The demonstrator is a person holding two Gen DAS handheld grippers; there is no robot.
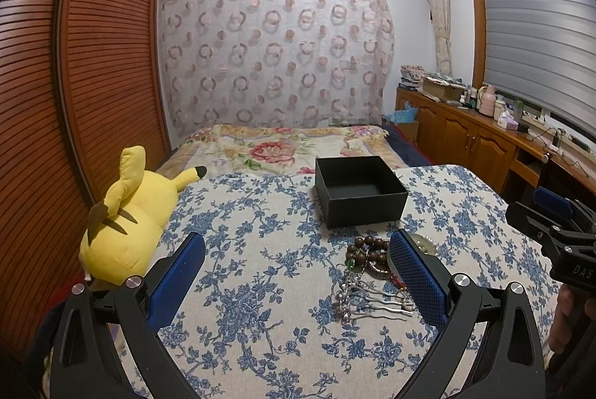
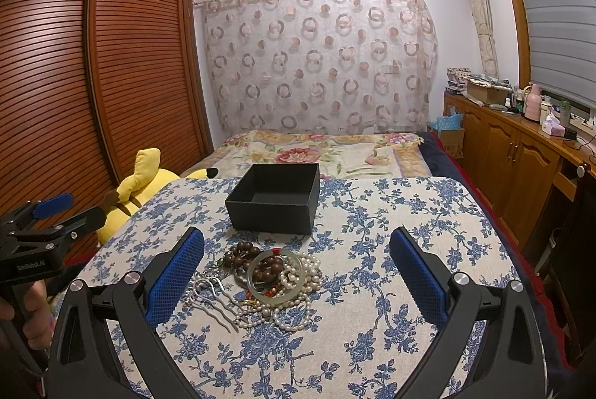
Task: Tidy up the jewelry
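Observation:
A heap of jewelry (image 2: 266,281) lies on the blue-flowered tablecloth (image 2: 372,250): brown wooden beads (image 2: 242,255), a pale green bangle (image 2: 275,274), white pearl strands (image 2: 301,291) and a silver hair fork (image 2: 214,298). Behind it stands an open, empty black box (image 2: 273,199). My right gripper (image 2: 296,250) is open above the heap's near side. My left gripper (image 1: 296,252) is open too, left of the jewelry (image 1: 367,272), and its right finger hides part of the heap. The black box (image 1: 359,190) sits just beyond it.
A yellow plush toy (image 1: 128,224) lies at the table's left edge beside a slatted wooden wardrobe (image 1: 74,82). A bed with a floral cover (image 1: 283,147) lies behind the table. Wooden cabinets (image 2: 514,153) with clutter run along the right wall. A hand (image 2: 33,306) holds the left gripper's handle.

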